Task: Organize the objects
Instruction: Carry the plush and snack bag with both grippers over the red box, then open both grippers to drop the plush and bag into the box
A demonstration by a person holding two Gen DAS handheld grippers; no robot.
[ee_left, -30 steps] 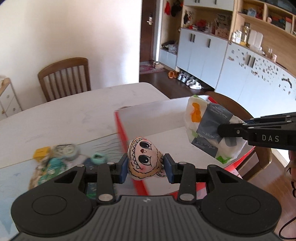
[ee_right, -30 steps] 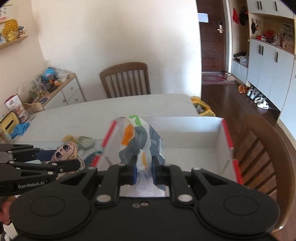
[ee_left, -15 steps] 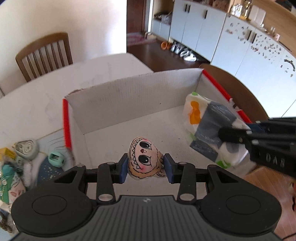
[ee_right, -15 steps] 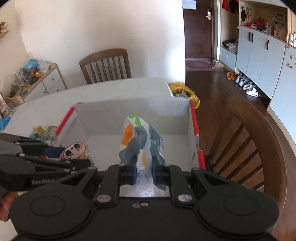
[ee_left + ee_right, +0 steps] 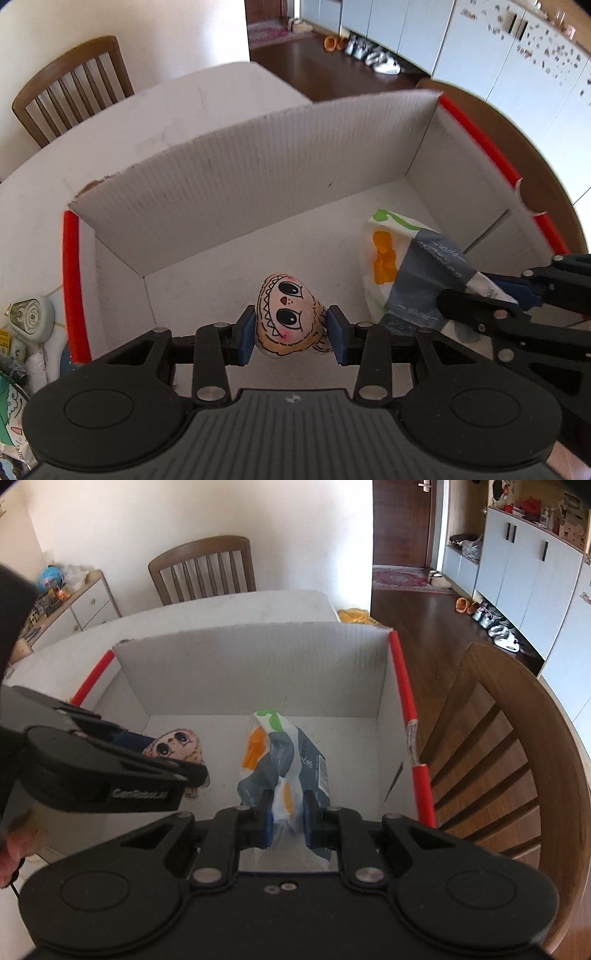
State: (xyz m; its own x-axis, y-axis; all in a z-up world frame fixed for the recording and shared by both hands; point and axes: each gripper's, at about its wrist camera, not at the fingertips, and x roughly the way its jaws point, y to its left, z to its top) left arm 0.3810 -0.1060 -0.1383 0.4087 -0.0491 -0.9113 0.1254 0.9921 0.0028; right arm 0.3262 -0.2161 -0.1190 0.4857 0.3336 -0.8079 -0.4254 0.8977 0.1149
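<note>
Our left tongs (image 5: 291,330) pinch a cartoon-face doll head (image 5: 287,314) between their blue pads, held over the floor of the white cardboard box (image 5: 258,166) on the desk (image 5: 44,192). Our right tongs (image 5: 287,821) clamp tight on a printed packet (image 5: 280,753) just beside it, inside the box.

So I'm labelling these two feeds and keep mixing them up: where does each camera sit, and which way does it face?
Left wrist: on the left gripper, looking steeply down into the white cardboard box; its jaws clamp a doll-face toy.
Right wrist: on the right gripper, facing down into the box; its jaws pinch a printed plastic packet; a hand shows at left.
Shared: the box, both items, and each other's gripper.
</note>
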